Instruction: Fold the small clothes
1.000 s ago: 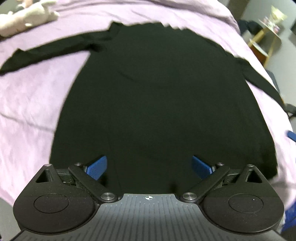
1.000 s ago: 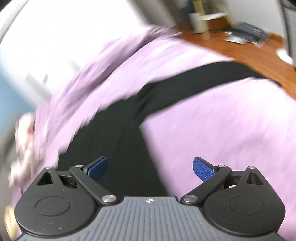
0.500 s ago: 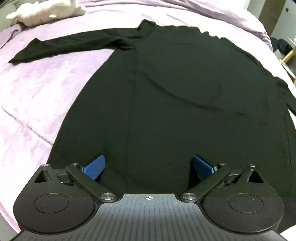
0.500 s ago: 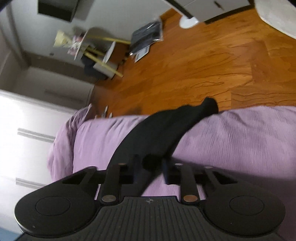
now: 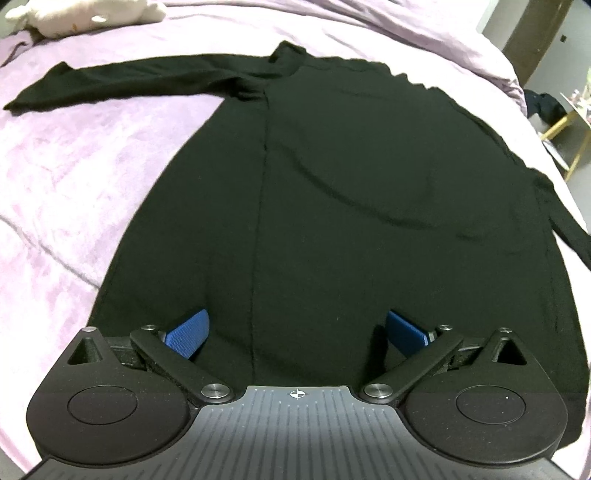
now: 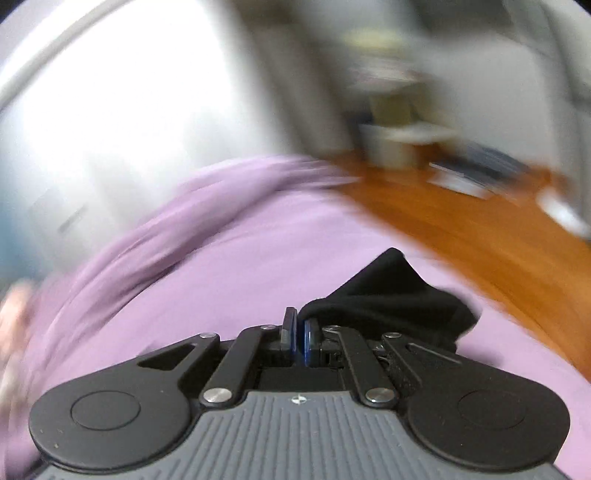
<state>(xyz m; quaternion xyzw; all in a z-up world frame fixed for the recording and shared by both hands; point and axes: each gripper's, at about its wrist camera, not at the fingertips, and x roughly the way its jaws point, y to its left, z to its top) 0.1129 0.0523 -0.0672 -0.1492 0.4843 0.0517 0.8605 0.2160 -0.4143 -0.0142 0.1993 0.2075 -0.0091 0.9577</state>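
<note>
A black long-sleeved knit top (image 5: 332,206) lies flat on the lilac bedspread (image 5: 74,177); the left gripper (image 5: 295,332) hovers spread wide above its hem, as before. The right gripper (image 6: 300,338), pinching the black sleeve cuff (image 6: 391,295), has swung bedward since half a second ago.

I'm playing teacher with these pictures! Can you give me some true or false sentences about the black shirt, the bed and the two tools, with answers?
1. The black shirt lies spread on a purple blanket. True.
2. The left tool is squeezed shut. False: its blue fingers stand wide apart over the shirt.
3. The right tool pinches a sleeve. True.
4. A stuffed toy sits on top of the shirt. False: it lies apart, near the blanket's far edge.
5. The floor is green carpet. False: it is brown wood.
</note>
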